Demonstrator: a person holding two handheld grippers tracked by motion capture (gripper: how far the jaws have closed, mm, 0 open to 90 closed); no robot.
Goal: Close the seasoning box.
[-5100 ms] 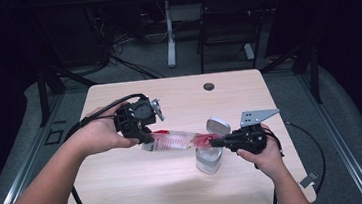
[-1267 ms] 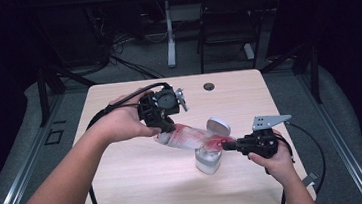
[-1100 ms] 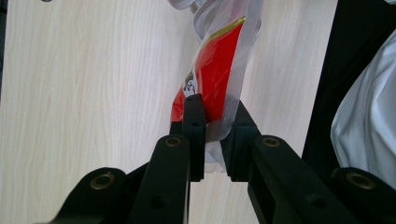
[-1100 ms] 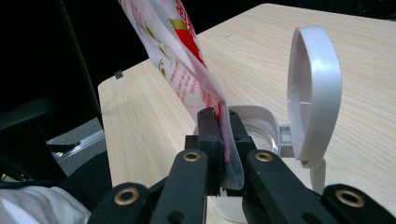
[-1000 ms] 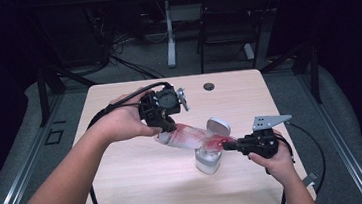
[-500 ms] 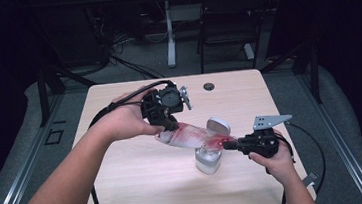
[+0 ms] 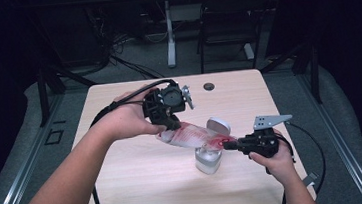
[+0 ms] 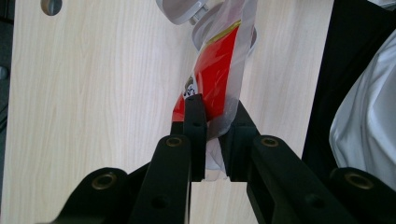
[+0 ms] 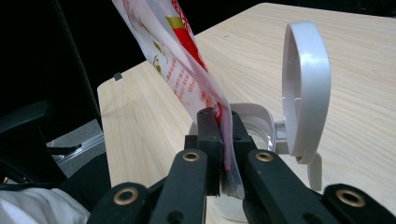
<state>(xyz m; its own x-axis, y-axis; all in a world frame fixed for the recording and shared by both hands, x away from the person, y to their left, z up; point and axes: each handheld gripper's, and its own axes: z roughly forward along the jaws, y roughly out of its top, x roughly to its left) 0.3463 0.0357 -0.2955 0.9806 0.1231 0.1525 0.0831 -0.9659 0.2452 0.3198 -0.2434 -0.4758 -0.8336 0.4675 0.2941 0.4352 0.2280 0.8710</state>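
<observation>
High view: fixed above the person's side, facing forward and down across the table (image 7: 128, 197). Left and right gripper views: mounted on each gripper, close, looking along black jaws. Shared by all three: red-and-clear pouch (image 7: 190, 135), open-lidded white container (image 7: 209, 160).

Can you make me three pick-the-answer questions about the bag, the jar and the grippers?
1. Where is the bag?
A. stretched between both grippers
B. flat on the floor
C. on the chair

2. What colour is printed on the bag?
A. blue
B. red
C. green

3. The jar lid is
A. flipped open
B. shut
C. missing

Answers: 1 A, the left gripper and right gripper each pinch one end. 2 B, red shows through the clear plastic. 3 A, the white lid stands up on its hinge.
</observation>
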